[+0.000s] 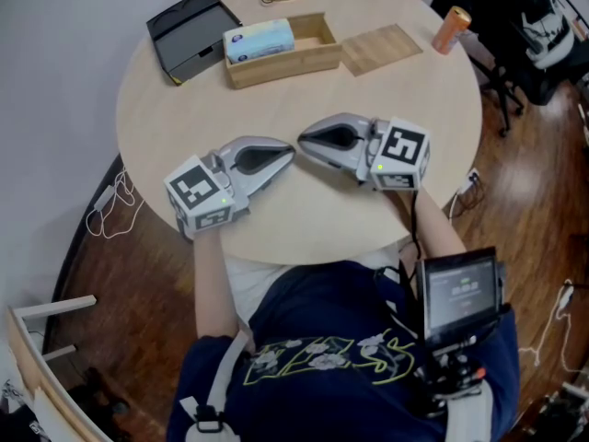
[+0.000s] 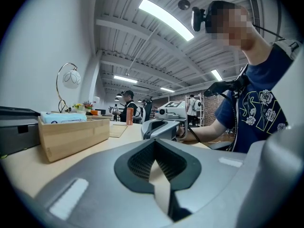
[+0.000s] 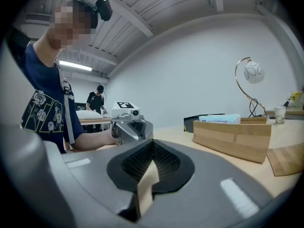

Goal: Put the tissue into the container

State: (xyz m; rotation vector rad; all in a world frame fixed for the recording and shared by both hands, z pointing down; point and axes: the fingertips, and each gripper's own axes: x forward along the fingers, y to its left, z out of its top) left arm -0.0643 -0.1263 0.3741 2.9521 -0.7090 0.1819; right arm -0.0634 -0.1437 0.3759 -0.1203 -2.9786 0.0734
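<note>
I see both of my grippers lying low on the round table (image 1: 368, 109), with their tips pointing at each other near the middle. The left gripper (image 1: 288, 157) has its two jaws pressed together, and there is nothing between them. The right gripper (image 1: 305, 141) is the same: its jaws are closed tight and hold nothing. The two tips are very near each other, but I can see a little bit of table between them. In the left gripper view I look along my own closed jaws and see the right gripper just ahead. The tissue pack (image 1: 259, 40) is light blue. It lies inside the wooden box (image 1: 276, 68) at the far side of the table, well apart from both grippers. It fills the left end of the box, and the right end has bare wood. A flat wooden lid (image 1: 380, 47) lies on the table just to the right of the box. A black tray (image 1: 189, 30) sits to the left of the box. An orange can (image 1: 451, 29) stands near the right edge of the table. In the right gripper view a lamp (image 3: 253, 72) with a round white shade stands behind the box.
</note>
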